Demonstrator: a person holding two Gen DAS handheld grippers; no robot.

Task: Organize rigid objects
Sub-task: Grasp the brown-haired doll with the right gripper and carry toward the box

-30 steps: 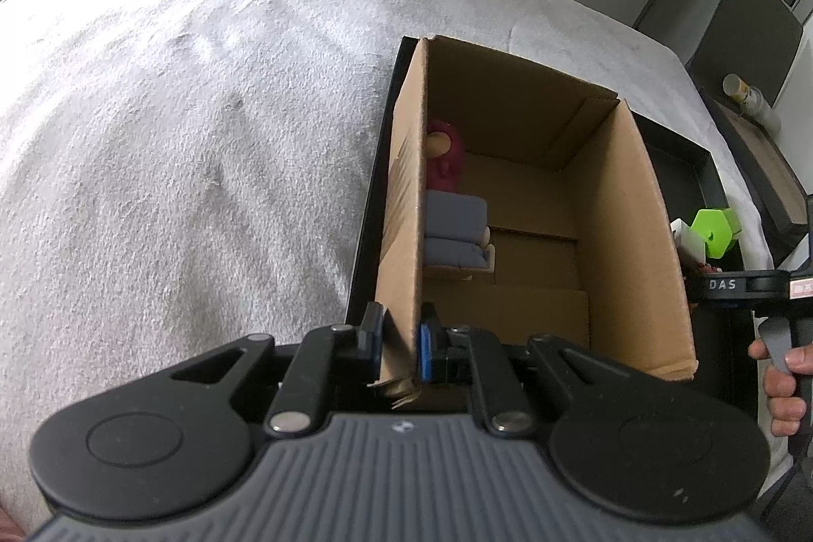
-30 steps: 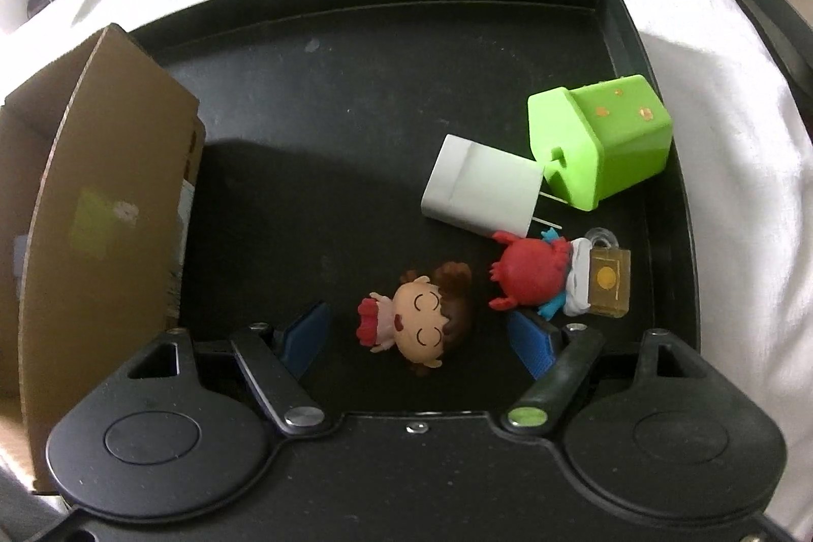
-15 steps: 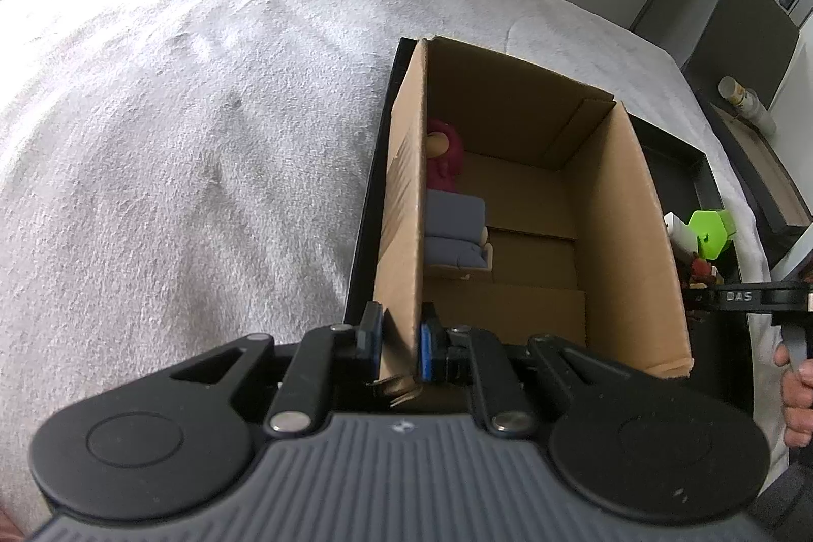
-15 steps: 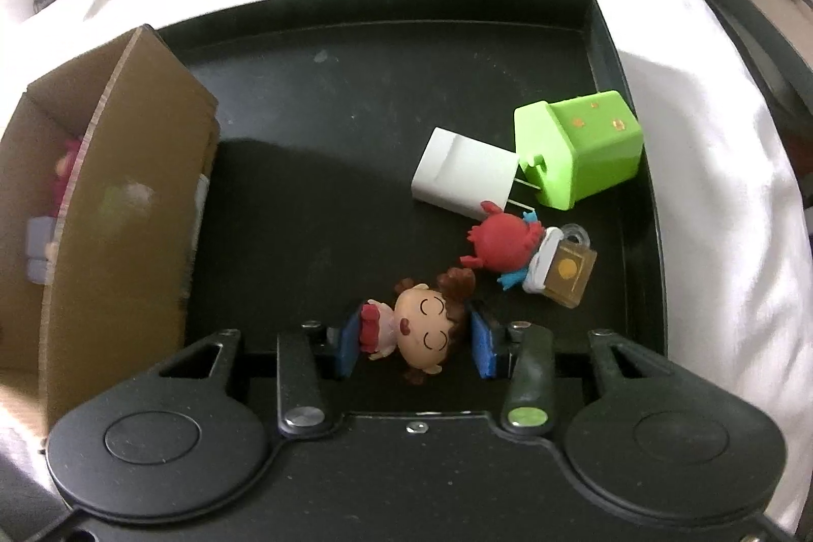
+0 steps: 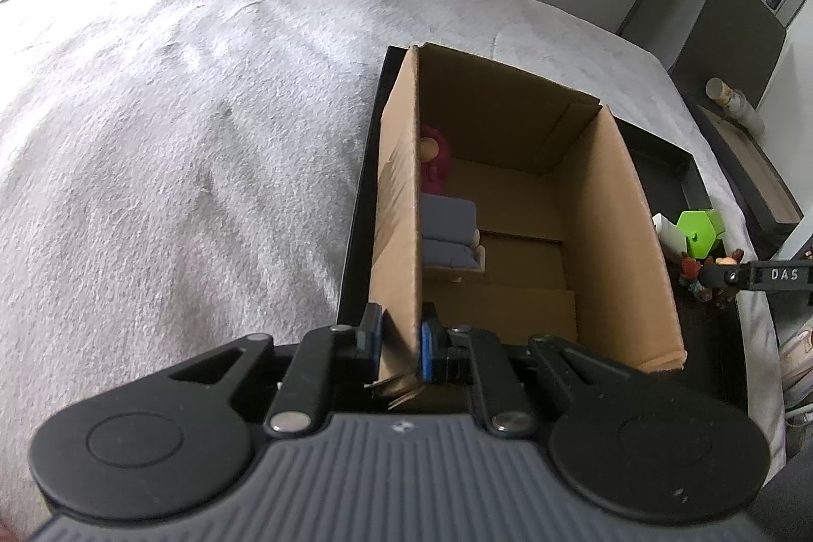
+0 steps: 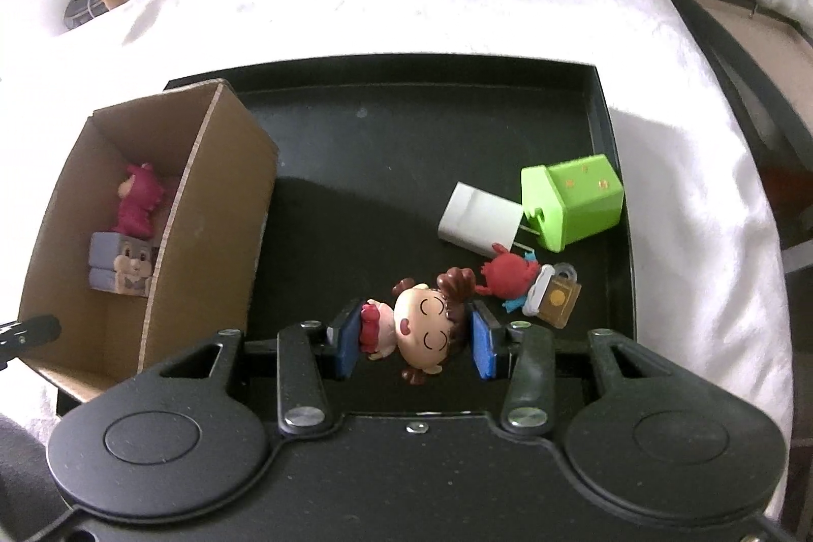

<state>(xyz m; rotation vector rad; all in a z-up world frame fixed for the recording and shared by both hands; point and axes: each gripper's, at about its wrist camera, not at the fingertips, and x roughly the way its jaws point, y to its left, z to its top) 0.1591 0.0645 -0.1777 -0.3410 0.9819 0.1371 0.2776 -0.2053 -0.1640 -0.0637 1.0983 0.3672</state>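
Brown-haired doll [image 6: 427,331] sits clamped between the right hand-held gripper [image 6: 414,341] pads above the black tray [image 6: 406,166].

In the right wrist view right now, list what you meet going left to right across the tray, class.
cardboard box holding two toys → girl figurine clamped in the right gripper → white charger → green block

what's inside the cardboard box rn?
Two toys in the cardboard box, against its left wall: a magenta figure and a grey block toy nearer the camera. The rest of the visible floor is bare; the near end is hidden.
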